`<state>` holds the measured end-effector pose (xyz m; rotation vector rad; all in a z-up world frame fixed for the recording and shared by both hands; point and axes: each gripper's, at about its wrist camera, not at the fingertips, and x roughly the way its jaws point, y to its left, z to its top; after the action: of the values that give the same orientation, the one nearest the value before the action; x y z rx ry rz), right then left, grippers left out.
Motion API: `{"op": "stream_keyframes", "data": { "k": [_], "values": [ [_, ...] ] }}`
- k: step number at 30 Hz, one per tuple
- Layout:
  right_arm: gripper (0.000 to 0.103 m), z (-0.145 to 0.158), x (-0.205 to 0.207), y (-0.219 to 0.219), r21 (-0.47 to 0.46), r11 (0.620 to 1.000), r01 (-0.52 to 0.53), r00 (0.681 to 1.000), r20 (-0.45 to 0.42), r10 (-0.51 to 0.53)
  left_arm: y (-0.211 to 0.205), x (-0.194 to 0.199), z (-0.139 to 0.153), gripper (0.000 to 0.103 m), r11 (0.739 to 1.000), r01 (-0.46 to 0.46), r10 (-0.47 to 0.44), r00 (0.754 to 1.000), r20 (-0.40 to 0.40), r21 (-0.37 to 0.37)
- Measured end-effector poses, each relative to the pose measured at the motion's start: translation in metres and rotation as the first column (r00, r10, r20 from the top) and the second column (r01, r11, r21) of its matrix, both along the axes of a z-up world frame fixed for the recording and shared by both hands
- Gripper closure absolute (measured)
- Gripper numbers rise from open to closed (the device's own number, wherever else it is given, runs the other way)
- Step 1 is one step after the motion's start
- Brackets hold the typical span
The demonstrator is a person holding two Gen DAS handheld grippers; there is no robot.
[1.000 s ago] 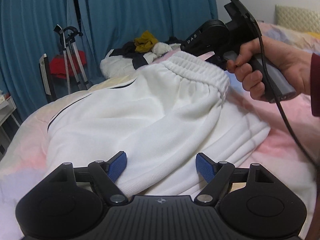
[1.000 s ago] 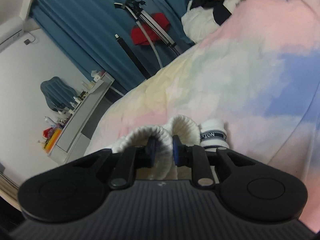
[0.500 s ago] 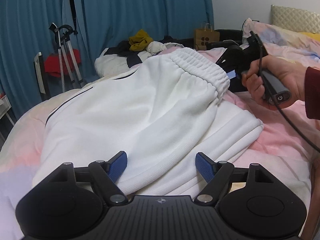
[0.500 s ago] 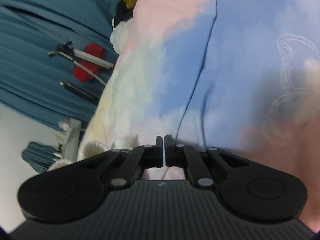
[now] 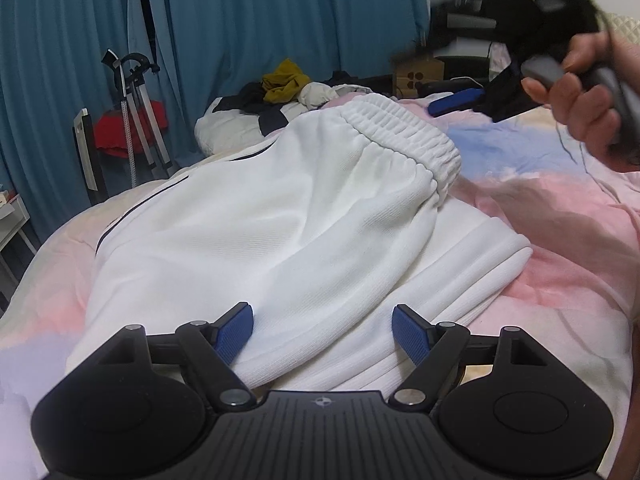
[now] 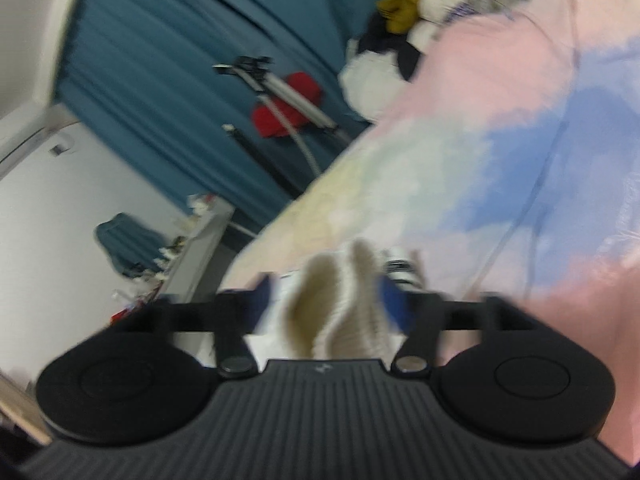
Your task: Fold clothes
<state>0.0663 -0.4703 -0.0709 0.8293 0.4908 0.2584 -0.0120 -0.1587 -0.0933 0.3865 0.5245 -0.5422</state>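
Note:
White pants (image 5: 280, 232) lie folded over on the pastel bedspread (image 5: 540, 208), with the elastic waistband (image 5: 404, 140) on top at the far end. My left gripper (image 5: 323, 330) is open and hovers at the near edge of the pants, holding nothing. A hand (image 5: 580, 92) holds my right gripper up at the top right, blurred and apart from the waistband. In the right wrist view the right gripper (image 6: 332, 300) is open. The ribbed waistband (image 6: 320, 320) shows blurred between its fingers; I cannot tell whether they touch it.
A pile of loose clothes (image 5: 280, 92) lies at the far end of the bed. A tripod with something red (image 5: 132, 120) stands by the blue curtains (image 5: 240, 20). A paper bag (image 5: 418, 76) sits behind, and a cluttered desk (image 6: 192, 256) stands at the left.
My right gripper let go of the waistband, drew back while shut, and now stands open, lifted and moving fast. The waistband has settled on the pants. My left gripper stayed open in place.

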Motion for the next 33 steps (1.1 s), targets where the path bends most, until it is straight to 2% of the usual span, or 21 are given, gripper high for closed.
{"op": "stream_keyframes", "data": {
  "k": [5, 8, 10, 11, 13, 14, 15, 18, 21, 23, 27, 29, 33],
  "values": [
    [0.025, -0.003, 0.019, 0.035, -0.146, 0.986, -0.075, 0.995, -0.076, 0.065, 0.0, 0.001, 0.0, 0.024, 1.0, 0.004, -0.004, 1.0, -0.003, -0.003],
    [0.024, -0.012, 0.029, 0.05, -0.241, 0.967, -0.083, 0.986, -0.158, 0.045, 0.0, 0.002, 0.0, 0.023, 1.0, 0.003, -0.003, 1.0, -0.009, -0.013],
    [0.024, -0.012, 0.029, 0.057, -0.265, 0.959, -0.103, 0.988, -0.136, 0.069, 0.0, 0.002, 0.0, 0.021, 1.0, 0.002, -0.003, 1.0, -0.011, -0.02],
    [0.028, -0.011, 0.028, 0.06, -0.277, 0.954, -0.111, 0.99, -0.118, 0.081, 0.0, 0.002, 0.0, 0.021, 1.0, 0.002, -0.002, 1.0, -0.011, -0.022],
    [0.05, -0.009, 0.026, 0.066, -0.311, 0.945, -0.098, 0.992, -0.112, 0.065, 0.0, 0.002, 0.001, 0.021, 1.0, 0.001, -0.002, 1.0, -0.011, -0.028],
    [0.073, -0.008, 0.025, 0.069, -0.329, 0.94, -0.086, 0.992, -0.115, 0.05, 0.001, 0.002, 0.002, 0.021, 0.999, 0.001, -0.002, 1.0, -0.012, -0.036],
    [0.079, -0.006, 0.022, 0.071, -0.336, 0.939, -0.069, 0.993, -0.116, 0.032, 0.002, 0.002, 0.003, 0.021, 0.999, 0.0, -0.001, 1.0, -0.014, -0.044],
    [0.084, 0.006, 0.005, 0.078, -0.317, 0.949, 0.001, 0.995, -0.091, -0.031, 0.005, 0.002, 0.008, 0.021, 0.997, -0.009, 0.008, 1.0, -0.022, -0.071],
    [0.084, 0.013, -0.005, 0.083, -0.323, 0.943, 0.083, 0.993, -0.054, -0.106, 0.007, -0.003, 0.013, 0.021, 0.995, -0.002, 0.001, 1.0, -0.006, -0.105],
    [0.084, 0.009, -0.005, 0.081, -0.342, 0.934, 0.108, 0.987, -0.076, -0.142, 0.008, -0.005, 0.016, 0.02, 0.993, 0.009, -0.008, 1.0, 0.003, -0.12],
    [0.083, -0.028, 0.006, 0.06, -0.2, 0.971, 0.135, 0.964, -0.201, -0.175, 0.013, -0.001, 0.021, 0.02, 0.987, 0.008, -0.012, 1.0, -0.027, -0.159],
    [0.082, -0.036, 0.003, 0.052, -0.117, 0.981, 0.154, 0.962, -0.21, -0.176, 0.018, 0.001, 0.027, 0.02, 0.981, 0.003, -0.011, 0.999, -0.038, -0.194],
    [0.077, -0.033, -0.014, 0.05, -0.072, 0.987, 0.146, 0.969, -0.193, -0.157, 0.03, 0.004, 0.04, 0.017, 0.965, -0.008, -0.009, 0.998, -0.061, -0.264]
  ]
}}
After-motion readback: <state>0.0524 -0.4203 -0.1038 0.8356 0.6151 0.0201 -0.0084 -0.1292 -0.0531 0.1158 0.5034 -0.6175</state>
